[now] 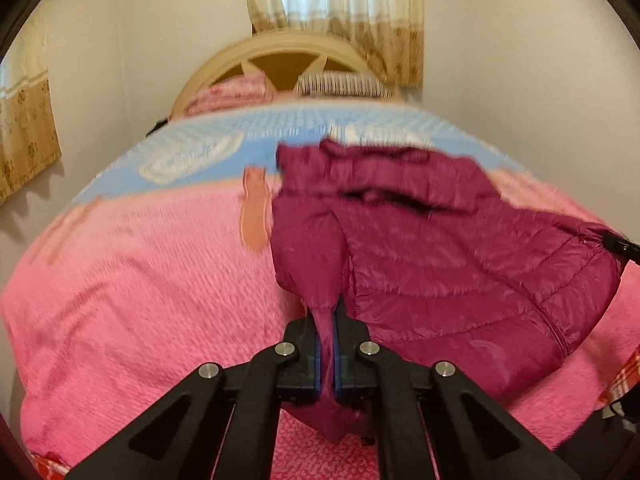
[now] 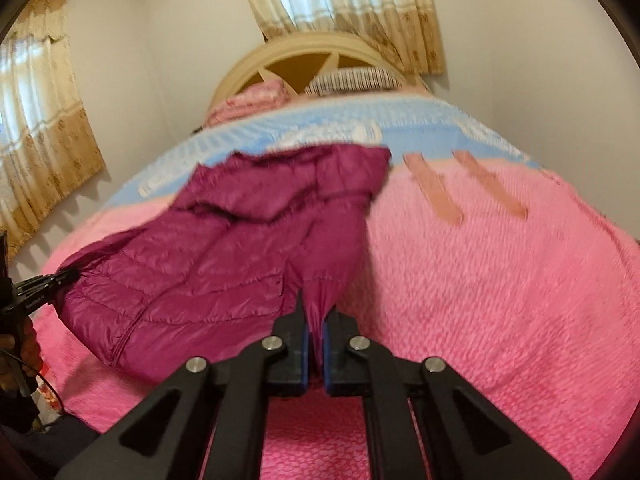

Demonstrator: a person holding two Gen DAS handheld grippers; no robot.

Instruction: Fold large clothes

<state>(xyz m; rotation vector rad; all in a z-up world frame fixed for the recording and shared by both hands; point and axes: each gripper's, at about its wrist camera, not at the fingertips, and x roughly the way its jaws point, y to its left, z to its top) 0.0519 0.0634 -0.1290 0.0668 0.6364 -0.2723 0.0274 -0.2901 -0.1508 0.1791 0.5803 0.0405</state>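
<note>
Magenta puffer jacket point(image 1: 440, 256) hangs over pink bedspread point(image 1: 140, 280), left tongs point(image 1: 326, 320) and right tongs point(image 2: 314, 320) each clamping its hem.

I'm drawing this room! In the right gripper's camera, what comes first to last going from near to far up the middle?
right gripper → magenta puffer jacket → blue band of the bedspread → striped pillow → cream headboard → curtain
</note>
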